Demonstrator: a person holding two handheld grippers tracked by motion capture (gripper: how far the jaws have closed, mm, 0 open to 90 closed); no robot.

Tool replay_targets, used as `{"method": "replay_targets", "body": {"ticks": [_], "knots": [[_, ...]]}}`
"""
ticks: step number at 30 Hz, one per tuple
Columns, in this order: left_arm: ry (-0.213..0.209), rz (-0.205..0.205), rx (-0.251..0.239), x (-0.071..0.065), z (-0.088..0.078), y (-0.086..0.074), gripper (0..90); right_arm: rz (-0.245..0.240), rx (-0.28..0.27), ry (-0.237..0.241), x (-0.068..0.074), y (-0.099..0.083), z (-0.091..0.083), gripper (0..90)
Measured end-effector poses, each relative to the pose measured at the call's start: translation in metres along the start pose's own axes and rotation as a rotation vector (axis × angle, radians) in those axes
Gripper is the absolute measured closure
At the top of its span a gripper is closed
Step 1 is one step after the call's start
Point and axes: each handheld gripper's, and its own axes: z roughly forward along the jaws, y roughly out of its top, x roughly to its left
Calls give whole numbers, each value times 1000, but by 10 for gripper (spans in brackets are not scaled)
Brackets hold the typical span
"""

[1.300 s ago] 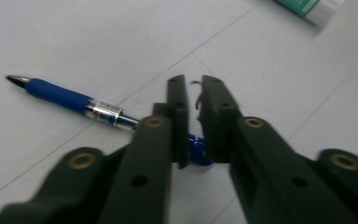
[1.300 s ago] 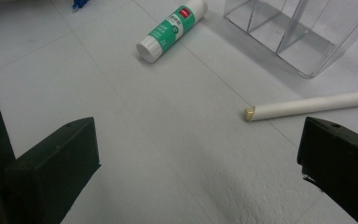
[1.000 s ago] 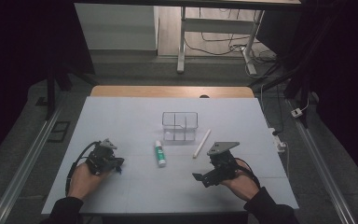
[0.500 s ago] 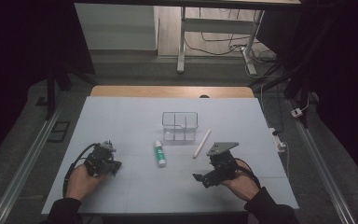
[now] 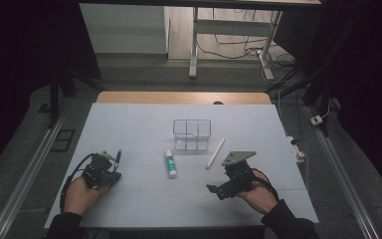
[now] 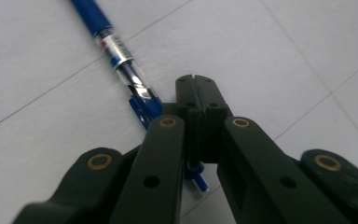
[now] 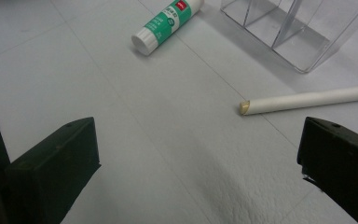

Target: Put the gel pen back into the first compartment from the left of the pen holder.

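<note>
Here we work on the white table (image 5: 129, 129), where the clear organiser (image 5: 192, 134) stands mid-table so both hands can reach it. Our right gripper (image 5: 219, 189) rests with its jaws spread wide and empty, near the white stick (image 7: 307, 99) and glue stick (image 7: 167, 19). Our left gripper (image 6: 196, 86) is clamped on the blue pen (image 6: 116, 46) near its lower end, apparently to lift it.

Glue stick (image 5: 170, 164), white with green label, lies flat at table (image 5: 129, 124) centre. Clear divided organiser (image 5: 192, 134) stands at its 1 o'clock, apart. White rod (image 5: 215, 153) lies slanted at the organiser's 4 o'clock, just beside it.
</note>
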Motion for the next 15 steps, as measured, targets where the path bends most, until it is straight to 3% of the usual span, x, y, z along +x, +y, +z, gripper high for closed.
{"method": "replay_targets", "body": {"ticks": [15], "knots": [[57, -62, 8, 19, -9, -13, 885, 8, -1, -14, -4, -1, -2, 0]]}}
